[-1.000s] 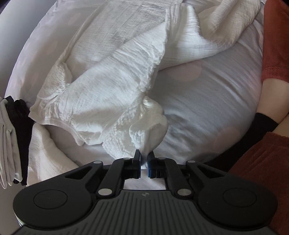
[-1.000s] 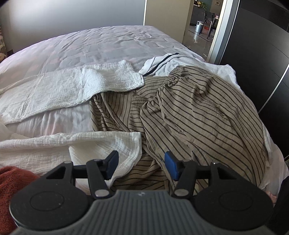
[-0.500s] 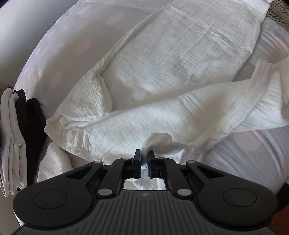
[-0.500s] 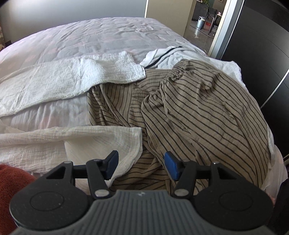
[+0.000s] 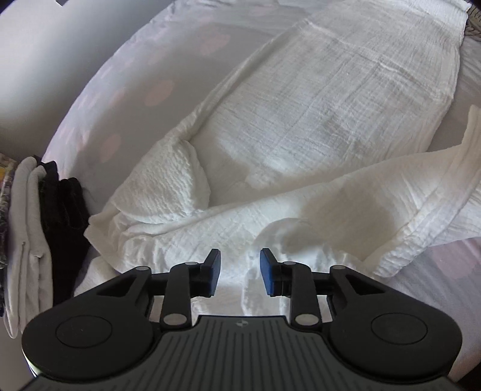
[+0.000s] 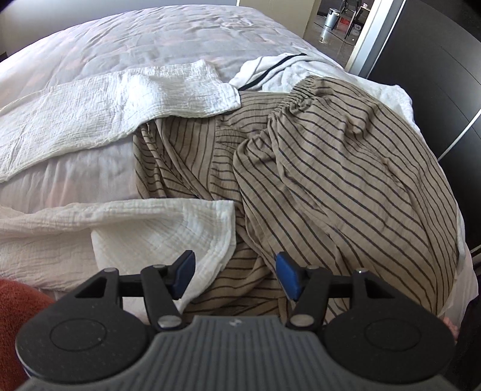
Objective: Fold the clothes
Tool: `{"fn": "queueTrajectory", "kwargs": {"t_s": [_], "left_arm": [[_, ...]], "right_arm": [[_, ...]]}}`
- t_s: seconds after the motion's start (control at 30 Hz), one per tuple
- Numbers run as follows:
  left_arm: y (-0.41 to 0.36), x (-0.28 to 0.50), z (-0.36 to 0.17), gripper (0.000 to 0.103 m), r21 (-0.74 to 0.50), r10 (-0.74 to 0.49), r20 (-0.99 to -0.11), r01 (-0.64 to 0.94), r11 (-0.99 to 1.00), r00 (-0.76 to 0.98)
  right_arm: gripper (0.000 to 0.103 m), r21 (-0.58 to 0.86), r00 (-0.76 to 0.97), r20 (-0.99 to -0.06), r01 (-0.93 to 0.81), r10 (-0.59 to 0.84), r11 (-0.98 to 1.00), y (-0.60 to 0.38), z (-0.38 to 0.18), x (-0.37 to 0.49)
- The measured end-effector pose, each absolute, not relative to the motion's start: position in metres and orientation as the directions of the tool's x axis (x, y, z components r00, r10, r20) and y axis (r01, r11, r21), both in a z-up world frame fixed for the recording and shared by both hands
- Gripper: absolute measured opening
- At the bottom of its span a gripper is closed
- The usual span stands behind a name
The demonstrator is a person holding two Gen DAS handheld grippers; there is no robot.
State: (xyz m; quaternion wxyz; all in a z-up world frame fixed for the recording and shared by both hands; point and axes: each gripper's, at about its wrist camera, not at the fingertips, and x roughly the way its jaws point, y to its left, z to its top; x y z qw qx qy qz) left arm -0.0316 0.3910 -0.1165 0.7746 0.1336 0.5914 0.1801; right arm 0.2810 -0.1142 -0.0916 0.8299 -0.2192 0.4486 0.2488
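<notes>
White garment (image 5: 300, 126) now flatter on bed (image 5: 144, 60)

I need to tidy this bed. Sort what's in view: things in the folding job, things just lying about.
In the job:
white crinkled garment
striped tan garment
left gripper, jaws just opened, off the cloth
right gripper, open

Lying about:
folded stack at the bed's edge
bed cover
bin beyond the doorway

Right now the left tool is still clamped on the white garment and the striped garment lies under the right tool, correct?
Not quite. The left tool has just opened its jaws and released the white garment, as the left wrist view shows. The striped garment does lie under the right tool.
</notes>
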Motion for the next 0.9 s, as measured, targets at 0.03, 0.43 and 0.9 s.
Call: {"fn": "queueTrajectory", "kwargs": {"t_s": [0.03, 0.43, 0.9], "left_arm": [[0.387, -0.038, -0.107, 0.037, 0.427, 0.44, -0.863, -0.107, 0.898, 0.249], [0.315, -0.076, -0.134, 0.057, 0.367, 0.319, -0.917, 0.193, 0.91, 0.238], [0.334, -0.069, -0.176, 0.02, 0.362, 0.338, -0.917, 0.085, 0.928, 0.212]], "right_arm": [[0.065, -0.14, 0.474, -0.853, -0.612, 0.22, 0.778, -0.112, -0.092, 0.281], [0.066, -0.122, 0.465, -0.851, -0.627, 0.244, 0.769, -0.106, -0.093, 0.271], [0.069, -0.128, 0.45, -0.853, -0.671, 0.264, 0.73, -0.109, -0.086, 0.278]]}}
